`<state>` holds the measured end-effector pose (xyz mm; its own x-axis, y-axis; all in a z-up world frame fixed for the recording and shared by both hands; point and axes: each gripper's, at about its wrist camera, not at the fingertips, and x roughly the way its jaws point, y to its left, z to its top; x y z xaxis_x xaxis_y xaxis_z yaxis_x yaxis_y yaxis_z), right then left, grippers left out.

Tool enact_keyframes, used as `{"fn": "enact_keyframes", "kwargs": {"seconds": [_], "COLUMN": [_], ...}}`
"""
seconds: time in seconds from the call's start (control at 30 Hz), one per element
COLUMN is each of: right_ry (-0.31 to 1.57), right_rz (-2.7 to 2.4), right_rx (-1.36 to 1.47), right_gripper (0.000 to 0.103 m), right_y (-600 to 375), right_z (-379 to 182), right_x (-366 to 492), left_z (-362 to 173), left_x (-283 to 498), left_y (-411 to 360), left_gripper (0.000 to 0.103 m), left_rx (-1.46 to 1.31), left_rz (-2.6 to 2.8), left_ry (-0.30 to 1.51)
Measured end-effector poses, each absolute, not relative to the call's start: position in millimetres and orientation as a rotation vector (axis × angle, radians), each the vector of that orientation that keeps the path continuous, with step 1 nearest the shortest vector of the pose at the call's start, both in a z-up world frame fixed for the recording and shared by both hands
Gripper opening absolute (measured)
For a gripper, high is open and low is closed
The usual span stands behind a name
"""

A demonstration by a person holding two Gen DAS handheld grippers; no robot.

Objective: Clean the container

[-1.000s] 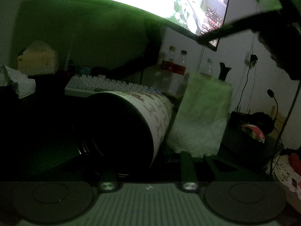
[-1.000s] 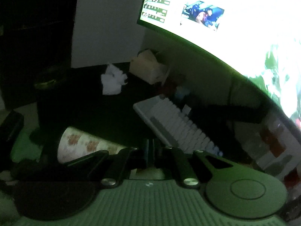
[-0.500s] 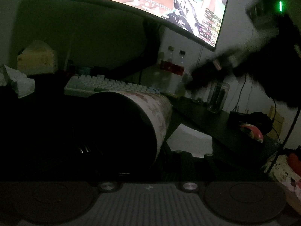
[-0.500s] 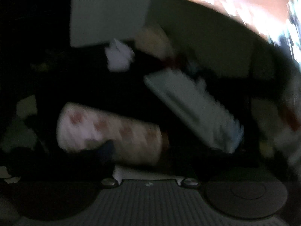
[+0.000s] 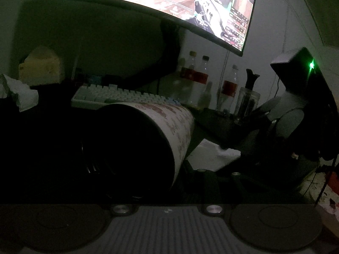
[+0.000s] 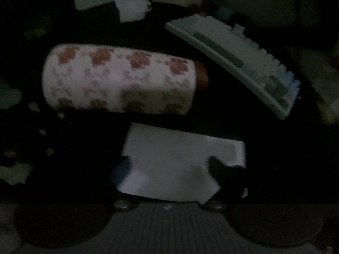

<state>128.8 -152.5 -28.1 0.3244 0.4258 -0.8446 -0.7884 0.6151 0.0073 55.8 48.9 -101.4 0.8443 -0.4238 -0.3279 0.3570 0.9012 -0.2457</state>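
Right wrist view showed one floral-printed container lying on its side on the dark desk, its brownish narrow end toward the keyboard. One white cloth lay flat just in front of it, apart from it. The right gripper stood spread, one dark finger at each side edge of the cloth; whether it pinched the cloth could not be told. In the left wrist view the container filled the frame, dark end near the left gripper, whose fingers were lost in shadow, so its state could not be told.

The container looked rigid, smooth-walled and prone to roll; it would probably be held best around its mid-body. The cloth looked soft and light.

Count: one container, one cloth, one keyboard, one crumpled tissue, three bottles.
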Motion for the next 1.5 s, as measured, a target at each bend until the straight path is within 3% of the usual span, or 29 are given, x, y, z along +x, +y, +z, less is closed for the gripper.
{"fn": "enact_keyframes", "kwargs": {"seconds": [0.03,0.07,0.17,0.47,0.53,0.57,0.6,0.7,0.77,0.8,0.83,0.87,1.2,1.23,1.27,1.3,1.33,1.37,1.5], "right_ry": [0.930,0.924,0.863,0.828,0.819,0.815,0.810,0.864,0.855,0.848,0.842,0.836,0.789,0.789,0.800,0.811,0.812,0.811,0.898], "right_rz": [0.846,0.861,0.852,0.866,0.837,0.822,0.807,0.826,0.833,0.841,0.849,0.858,0.843,0.812,0.785,0.767,0.757,0.742,0.633], "right_rx": [-0.444,-0.438,-0.494,-0.437,-0.434,-0.433,-0.431,-0.447,-0.474,-0.482,-0.487,-0.492,-0.421,-0.409,-0.423,-0.450,-0.476,-0.499,-0.507], "right_gripper": [0.033,0.014,0.005,0.003,0.021,0.043,0.047,0.047,0.043,0.034,0.008,0.002,0.002,0.005,0.025,0.059,0.076,0.103,0.103], "right_y": [-151.9,-151.3,-149.5,-150.9,-143.0,-139.0,-135.0,-121.4,-118.1,-118.3,-119.3,-120.2,-139.6,-138.7,-136.4,-134.5,-134.6,-137.1,-153.8], "right_z": [-28.7,-29.4,-31.4,-4.2,-6.1,-7.1,-8.1,-21.0,-27.7,-29.2,-29.8,-30.4,-1.4,-0.1,-1.7,-5.4,-9.5,-14.0,-33.0], "right_x": [127.4,126.0,112.4,113.8,116.3,117.6,118.9,124.0,121.5,119.3,116.8,114.3,113.5,116.1,118.5,121.5,125.5,131.1,158.9], "left_z": [-101.5,-101.6,-101.9,-102.1,-102.0,-102.2,-102.4,-102.3,-102.2,-102.3,-102.3,-102.1,-102.3,-102.3,-102.2,-102.2,-102.2,-102.2,-102.5], "left_x": [56.0,56.2,56.0,56.3,56.4,56.4,56.2,55.6,55.7,55.8,55.8,55.8,56.4,56.3,56.3,56.0,55.4,55.0,55.4], "left_y": [49.1,49.5,50.7,52.4,52.2,52.1,52.1,52.2,52.7,53.0,53.3,53.7,54.9,54.4,54.1,53.9,53.7,53.3,52.6], "left_gripper": [0.025,0.025,0.025,0.027,0.027,0.027,0.027,0.027,0.027,0.027,0.027,0.027,0.027,0.027,0.029,0.030,0.030,0.030,0.030], "left_rx": [-0.180,-0.181,-0.183,-0.189,-0.189,-0.190,-0.191,-0.188,-0.191,-0.192,-0.194,-0.197,-0.212,-0.211,-0.210,-0.210,-0.207,-0.202,-0.198], "left_rz": [-0.415,-0.416,-0.420,-0.424,-0.422,-0.422,-0.422,-0.422,-0.424,-0.425,-0.426,-0.426,-0.430,-0.429,-0.428,-0.429,-0.429,-0.429,-0.432], "left_ry": [0.386,0.385,0.383,0.383,0.382,0.381,0.380,0.380,0.381,0.381,0.380,0.381,0.380,0.380,0.380,0.379,0.378,0.378,0.378]}}
